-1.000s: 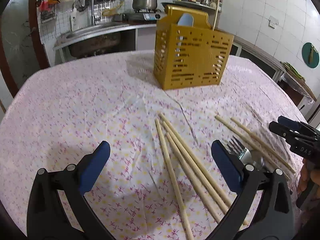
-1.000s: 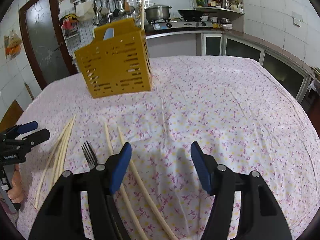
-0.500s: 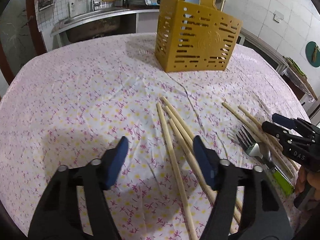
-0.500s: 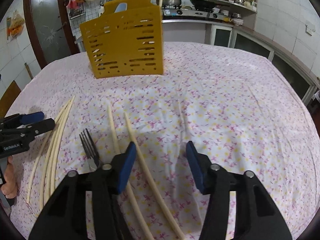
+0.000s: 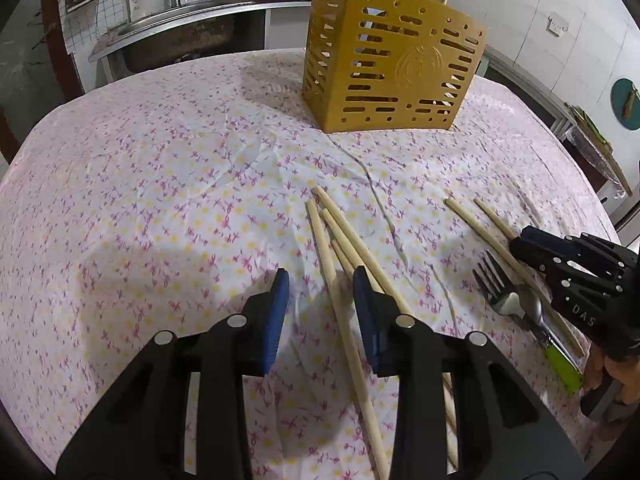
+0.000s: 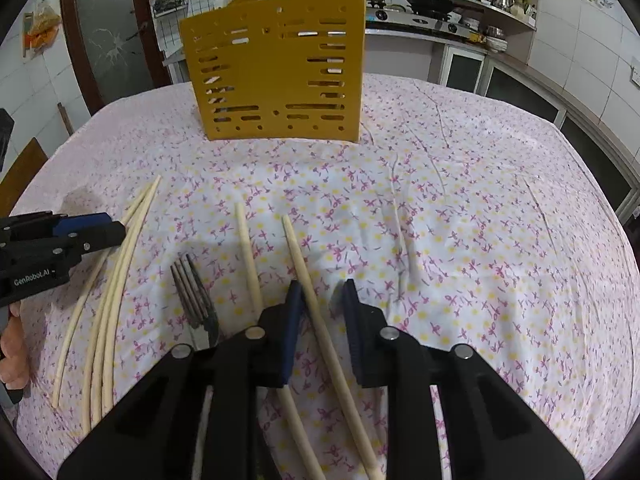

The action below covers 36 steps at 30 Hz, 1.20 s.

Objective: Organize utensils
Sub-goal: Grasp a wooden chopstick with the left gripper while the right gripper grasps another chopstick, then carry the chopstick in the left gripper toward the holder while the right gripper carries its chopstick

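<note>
Chopsticks lie under both my grippers, and both point steeply down at the flowered tablecloth [image 5: 160,184]. My left gripper [image 5: 318,300] has its jaws closing, about a third open, around one chopstick [image 5: 340,308] of the bundle; its blue pads do not press the stick, which runs between them and back under the right-hand finger. The rest of that bundle [image 5: 360,240] lies touching it, just right of the jaws.

My right gripper [image 6: 320,304] is closing too, narrower, with a chopstick [image 6: 316,312] between its pads, close to the left pad; I can't quite tell whether that pad touches it, but the right pad is clear. A second chopstick [image 6: 248,256] lies just left of that gripper, and the fork [image 6: 194,296] further left. The yellow holder [image 6: 276,72] stands upright well ahead of both grippers, a chopstick and a blue handle poking out.
</note>
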### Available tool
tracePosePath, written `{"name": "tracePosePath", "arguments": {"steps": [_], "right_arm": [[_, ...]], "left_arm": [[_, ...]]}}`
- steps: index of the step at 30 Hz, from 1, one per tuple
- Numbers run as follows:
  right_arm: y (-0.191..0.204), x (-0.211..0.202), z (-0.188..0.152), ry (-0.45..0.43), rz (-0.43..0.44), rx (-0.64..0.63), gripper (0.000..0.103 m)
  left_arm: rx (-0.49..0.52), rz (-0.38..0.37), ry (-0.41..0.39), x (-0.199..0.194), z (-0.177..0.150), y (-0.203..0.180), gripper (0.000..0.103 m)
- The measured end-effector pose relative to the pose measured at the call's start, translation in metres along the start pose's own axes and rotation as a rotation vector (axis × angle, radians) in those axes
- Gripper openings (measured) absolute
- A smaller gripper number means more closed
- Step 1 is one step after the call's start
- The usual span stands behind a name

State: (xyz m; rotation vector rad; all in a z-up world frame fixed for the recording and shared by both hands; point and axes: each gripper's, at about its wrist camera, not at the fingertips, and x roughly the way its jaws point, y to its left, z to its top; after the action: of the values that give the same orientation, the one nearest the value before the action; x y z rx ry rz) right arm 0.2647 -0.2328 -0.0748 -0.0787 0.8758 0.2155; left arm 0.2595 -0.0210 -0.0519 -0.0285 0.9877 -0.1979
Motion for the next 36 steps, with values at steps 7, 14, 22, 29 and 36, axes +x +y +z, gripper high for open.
{"name": "tracePosePath", "arguments": {"steps": [7,14,22,29,36], "right_arm": [[0.002,0.007,0.018,0.109,-0.003,-0.03,0.02],[-0.001,0.013,0.034,0.197,0.03,-0.03,0.013],[-0.022,-0.005,0.016,0.079,0.061,0.085,0.006],[-0.046,-0.034,0.009,-0.059,0.103,0.185,0.006],[-0.058,-0.067,0.015,-0.205,0.103,0.24,0.006]], "left_arm": [[0.014,-0.019,0.035,0.01,0.016,-0.004,0.018],[0.052,0.018,0.047,0.015,0.021,-0.017,0.005],[0.02,-0.005,0.027,0.008,0.017,-0.009,0.005],[0.0,-0.034,-0.039,-0.015,0.015,0.0,0.005],[-0.011,-0.072,-0.127,-0.052,0.024,0.0,0.005]]}}
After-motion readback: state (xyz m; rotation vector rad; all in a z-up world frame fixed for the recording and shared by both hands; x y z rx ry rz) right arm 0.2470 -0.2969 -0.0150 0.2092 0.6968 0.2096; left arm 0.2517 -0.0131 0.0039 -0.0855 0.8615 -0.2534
